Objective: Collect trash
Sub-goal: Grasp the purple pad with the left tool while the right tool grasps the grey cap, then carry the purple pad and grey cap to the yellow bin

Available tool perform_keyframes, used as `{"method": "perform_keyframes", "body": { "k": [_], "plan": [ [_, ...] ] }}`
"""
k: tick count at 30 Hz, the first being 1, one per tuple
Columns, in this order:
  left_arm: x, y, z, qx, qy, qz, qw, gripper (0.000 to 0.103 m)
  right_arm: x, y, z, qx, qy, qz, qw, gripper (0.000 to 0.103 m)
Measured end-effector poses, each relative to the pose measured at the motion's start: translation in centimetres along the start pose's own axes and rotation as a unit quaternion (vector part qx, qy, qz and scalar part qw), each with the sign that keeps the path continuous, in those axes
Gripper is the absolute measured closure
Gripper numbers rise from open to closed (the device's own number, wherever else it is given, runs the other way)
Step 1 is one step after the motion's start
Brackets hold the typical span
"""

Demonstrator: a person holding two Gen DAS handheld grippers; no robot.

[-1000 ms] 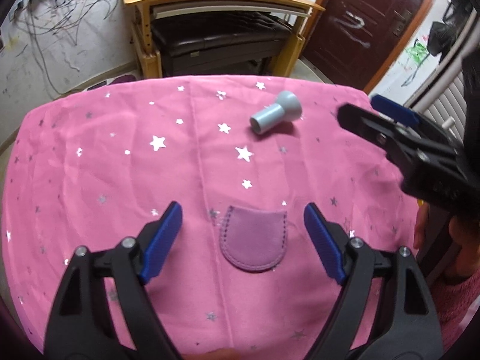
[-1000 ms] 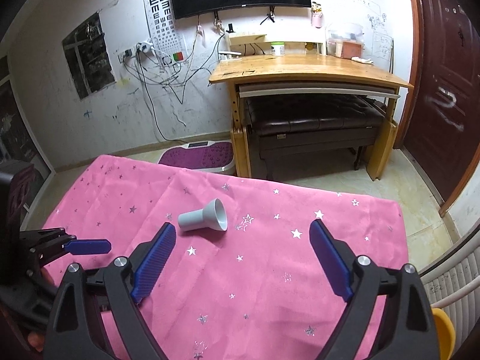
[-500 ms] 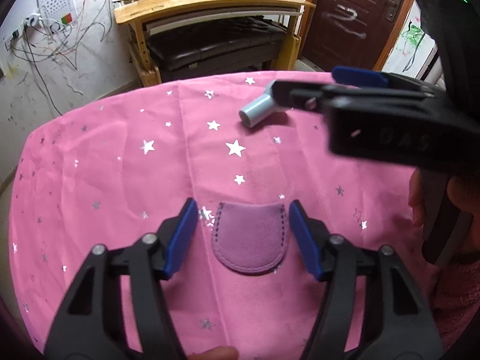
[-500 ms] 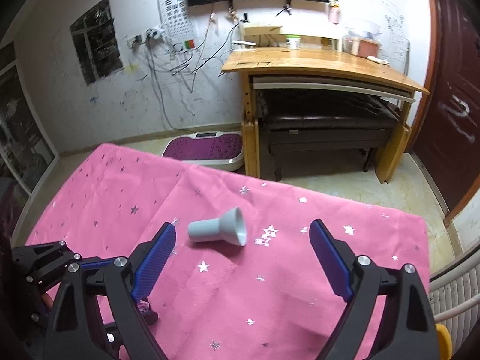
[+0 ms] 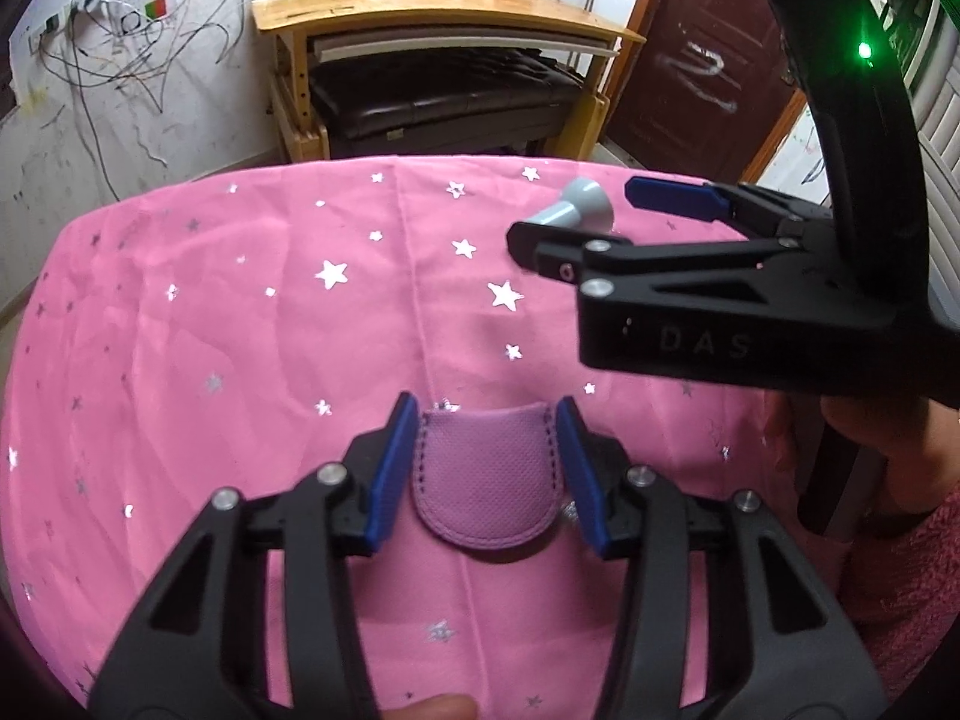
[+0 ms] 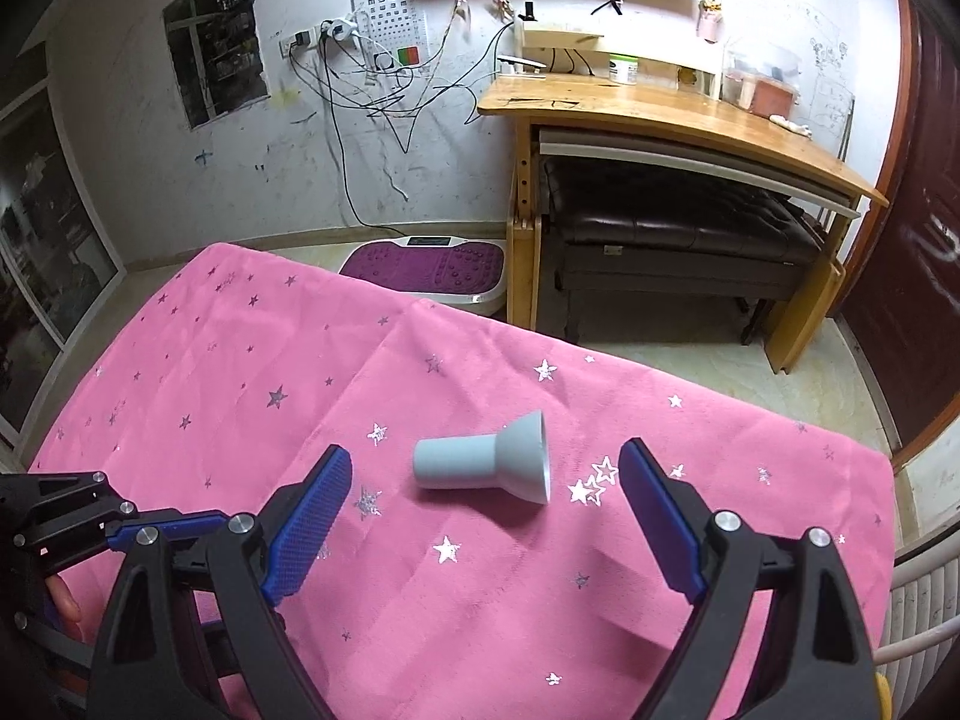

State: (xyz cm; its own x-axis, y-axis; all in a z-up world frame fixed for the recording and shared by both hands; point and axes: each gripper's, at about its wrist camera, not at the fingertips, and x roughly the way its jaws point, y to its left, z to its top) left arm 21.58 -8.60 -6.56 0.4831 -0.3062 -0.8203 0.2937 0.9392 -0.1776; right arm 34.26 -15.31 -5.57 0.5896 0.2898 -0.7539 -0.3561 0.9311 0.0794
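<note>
A flat purple pouch (image 5: 486, 480) lies on the pink star-patterned cloth (image 5: 240, 330) near its front edge. My left gripper (image 5: 486, 441) is closing on it: the blue pads (image 5: 390, 474) meet its two side edges, which curl up slightly. A grey funnel-shaped piece (image 6: 480, 468) lies on its side farther back on the cloth. My right gripper (image 6: 485, 455) hangs over it, open wide, with the piece between and just ahead of its fingers and apart from both. From the left wrist view the right gripper (image 5: 576, 213) reaches in from the right around the grey piece (image 5: 585, 204).
Beyond the table's far edge stand a wooden desk (image 6: 660, 114) with a black bench (image 6: 672, 222) under it, and a purple mat (image 6: 432, 267) lies on the floor. A dark door (image 5: 708, 60) is at the back right. A person's hand (image 5: 870, 438) holds the right gripper.
The left jaws have narrowed from wide apart to the sides of the purple pouch. The right gripper has come in from the right and sunk toward the grey piece, still open.
</note>
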Motion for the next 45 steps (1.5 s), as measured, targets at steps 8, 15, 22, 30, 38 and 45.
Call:
{"method": "perform_keyframes", "body": {
  "k": [8, 15, 22, 30, 38, 45],
  "plan": [
    [-0.2, 0.1, 0.0, -0.007, -0.001, -0.001, 1.0, 0.058, 0.9, 0.2, -0.2, -0.006, 0.018, -0.006, 1.0, 0.06],
    [-0.7, -0.1, -0.1, -0.009, -0.005, 0.008, 0.9999, 0.058, 0.3, 0.5, -0.3, -0.007, 0.002, -0.015, 1.0, 0.062],
    [-2.1, -0.8, -0.2, -0.005, -0.017, 0.019, 0.9997, 0.058, -2.1, -0.1, -0.7, 0.006, -0.021, -0.011, 1.0, 0.062],
    [-4.3, -2.4, 0.0, 0.003, -0.036, 0.028, 0.999, 0.058, -7.6, -1.9, -2.1, 0.034, -0.072, -0.014, 0.997, 0.062],
    [-6.5, -5.5, 0.5, 0.028, -0.06, 0.028, 0.9974, 0.058, -13.6, -5.2, -4.8, 0.076, -0.122, -0.03, 0.989, 0.062],
    [-6.8, -9.9, 0.7, 0.071, -0.068, 0.012, 0.9951, 0.058, -18.7, -9.1, -9.1, 0.121, -0.153, -0.065, 0.979, 0.062]
  ]
}}
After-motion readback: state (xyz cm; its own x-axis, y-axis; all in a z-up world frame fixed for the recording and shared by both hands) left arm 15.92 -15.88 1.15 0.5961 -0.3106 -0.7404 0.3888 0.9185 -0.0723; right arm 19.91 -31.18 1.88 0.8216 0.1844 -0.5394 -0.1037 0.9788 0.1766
